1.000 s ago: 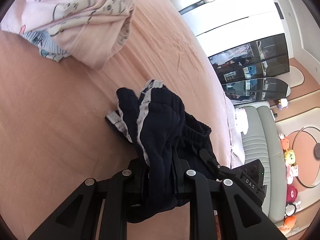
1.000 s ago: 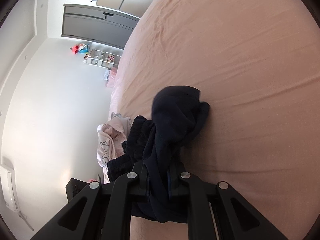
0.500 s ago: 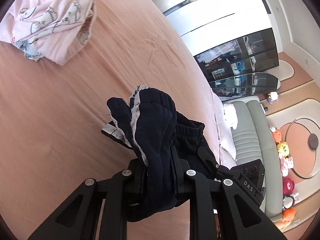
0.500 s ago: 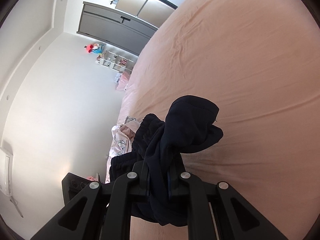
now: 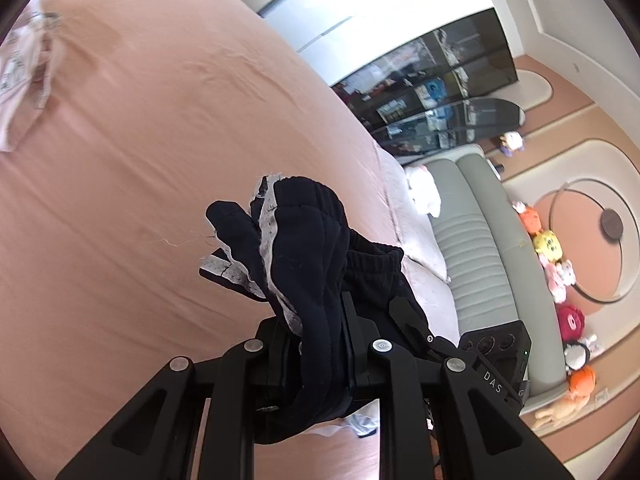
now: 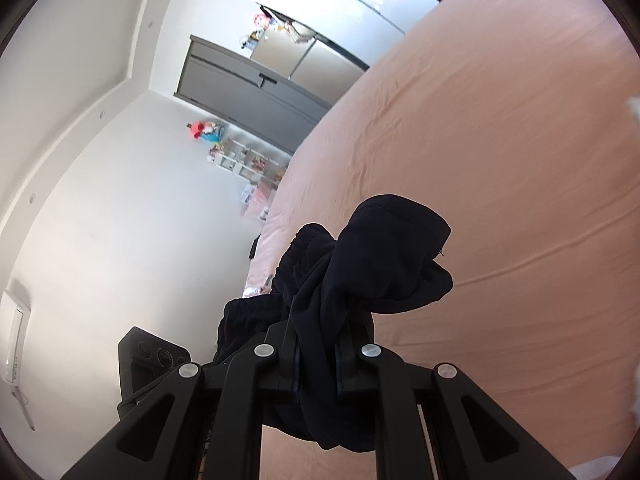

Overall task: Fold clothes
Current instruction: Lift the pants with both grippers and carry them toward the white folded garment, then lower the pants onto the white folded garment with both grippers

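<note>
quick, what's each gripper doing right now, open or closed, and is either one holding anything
Left gripper: closed on a bunch of the dark navy garment.
Right gripper: closed on another bunch of the same garment.

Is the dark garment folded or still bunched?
Bunched, not folded: the dark garment hangs crumpled between the left gripper fingers and the right gripper fingers, above the bed.
</note>
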Motion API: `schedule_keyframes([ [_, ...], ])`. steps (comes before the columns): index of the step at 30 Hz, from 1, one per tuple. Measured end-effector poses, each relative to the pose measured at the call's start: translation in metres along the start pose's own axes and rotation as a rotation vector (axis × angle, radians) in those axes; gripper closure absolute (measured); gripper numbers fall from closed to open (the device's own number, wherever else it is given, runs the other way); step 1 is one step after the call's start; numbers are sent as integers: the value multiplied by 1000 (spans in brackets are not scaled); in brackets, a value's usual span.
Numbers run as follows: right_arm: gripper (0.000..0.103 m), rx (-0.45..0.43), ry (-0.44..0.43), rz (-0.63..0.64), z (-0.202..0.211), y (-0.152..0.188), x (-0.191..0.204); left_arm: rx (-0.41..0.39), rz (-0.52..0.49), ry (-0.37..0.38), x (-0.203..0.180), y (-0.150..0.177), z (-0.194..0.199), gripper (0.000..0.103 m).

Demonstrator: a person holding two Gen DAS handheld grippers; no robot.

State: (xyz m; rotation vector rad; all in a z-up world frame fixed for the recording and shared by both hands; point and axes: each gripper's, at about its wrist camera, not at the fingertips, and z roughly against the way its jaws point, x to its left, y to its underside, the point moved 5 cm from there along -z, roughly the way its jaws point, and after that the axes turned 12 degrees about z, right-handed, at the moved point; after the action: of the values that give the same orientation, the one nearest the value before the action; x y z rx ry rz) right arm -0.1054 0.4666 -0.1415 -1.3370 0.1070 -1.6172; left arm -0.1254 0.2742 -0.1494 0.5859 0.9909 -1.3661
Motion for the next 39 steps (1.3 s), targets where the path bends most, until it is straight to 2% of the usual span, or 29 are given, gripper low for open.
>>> schedule_keyframes([
  [11,94,-154,136,19,122,-23,-29,161,-179,65,-92,56,-66,86],
  [19,94,-230,229,6,186,-27,-55,253,-278,79,-130,97,-116,86],
  [27,94,-234,343,-23,219,-13,-95,385,-170,107,-112,135,-166,86],
  [30,94,-229,382,-22,227,-6,-108,414,-174,95,-100,148,-174,86],
  [39,94,-184,454,-55,221,18,-145,423,-173,50,-77,148,-181,86],
])
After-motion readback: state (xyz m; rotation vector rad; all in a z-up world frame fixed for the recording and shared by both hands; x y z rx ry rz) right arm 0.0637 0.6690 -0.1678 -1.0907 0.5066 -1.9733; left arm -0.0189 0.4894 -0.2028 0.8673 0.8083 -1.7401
